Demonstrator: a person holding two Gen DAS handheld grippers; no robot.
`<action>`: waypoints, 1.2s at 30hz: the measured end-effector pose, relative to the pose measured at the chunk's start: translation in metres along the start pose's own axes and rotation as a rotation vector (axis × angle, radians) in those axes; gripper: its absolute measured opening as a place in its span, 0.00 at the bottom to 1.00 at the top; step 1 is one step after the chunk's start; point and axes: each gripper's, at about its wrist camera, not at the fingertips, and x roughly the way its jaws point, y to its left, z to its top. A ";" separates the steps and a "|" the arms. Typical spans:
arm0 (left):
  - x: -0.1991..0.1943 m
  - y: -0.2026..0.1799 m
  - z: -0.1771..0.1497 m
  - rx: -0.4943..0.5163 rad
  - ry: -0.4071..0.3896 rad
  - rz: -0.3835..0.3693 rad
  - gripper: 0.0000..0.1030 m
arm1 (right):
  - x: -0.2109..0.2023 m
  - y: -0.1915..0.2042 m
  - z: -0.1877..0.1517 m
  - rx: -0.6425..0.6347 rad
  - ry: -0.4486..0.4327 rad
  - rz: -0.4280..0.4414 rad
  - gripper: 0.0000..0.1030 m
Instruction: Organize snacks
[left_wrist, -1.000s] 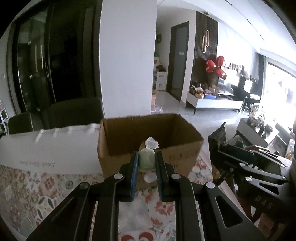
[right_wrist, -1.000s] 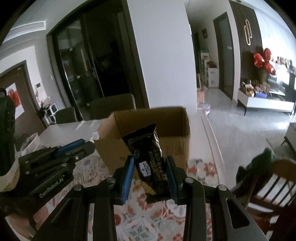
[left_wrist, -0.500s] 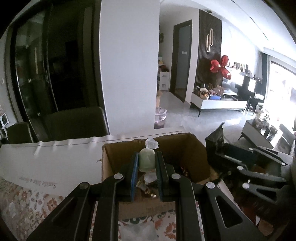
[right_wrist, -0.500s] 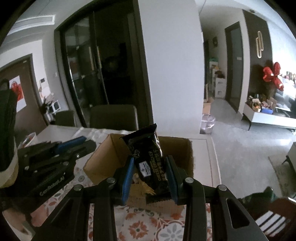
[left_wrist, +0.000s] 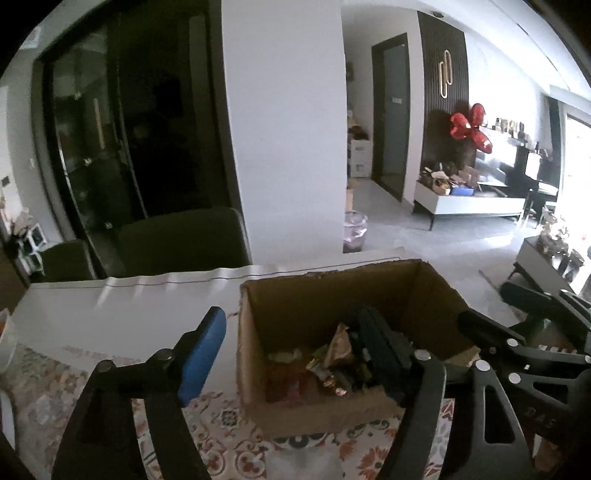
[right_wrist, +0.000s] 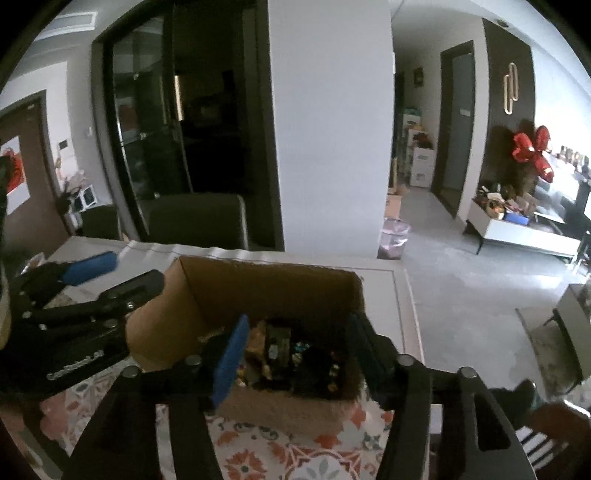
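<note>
An open cardboard box (left_wrist: 332, 295) stands on the table and holds several wrapped snacks (left_wrist: 332, 354). It also shows in the right wrist view (right_wrist: 266, 288), with dark snack packets (right_wrist: 288, 354) inside. My left gripper (left_wrist: 291, 347) is open and empty over the box's near left corner, one finger outside the box. My right gripper (right_wrist: 295, 350) is open and empty just above the box's near edge. Each gripper shows in the other's view: the right one (left_wrist: 517, 332) beside the box's right wall, the left one (right_wrist: 96, 280) at its left.
The box sits on a floral patterned mat (left_wrist: 229, 428) over a white table (left_wrist: 110, 306). Dark chairs (left_wrist: 181, 240) stand behind the table. A white pillar (left_wrist: 284, 129) rises beyond. A wooden chair (right_wrist: 546, 435) is at the lower right.
Both grippers moved forward over the box and opened. The pale green snack left my left gripper and the black cracker packet left my right gripper; both are out of the jaws now.
</note>
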 end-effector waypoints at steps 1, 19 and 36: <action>-0.005 0.000 -0.002 0.000 -0.005 0.001 0.76 | -0.008 0.001 -0.005 0.004 -0.011 -0.014 0.63; -0.173 0.003 -0.087 -0.052 -0.138 0.048 1.00 | -0.166 0.031 -0.086 0.045 -0.171 -0.079 0.89; -0.266 0.003 -0.165 -0.087 -0.146 0.072 1.00 | -0.259 0.057 -0.167 0.057 -0.226 -0.067 0.92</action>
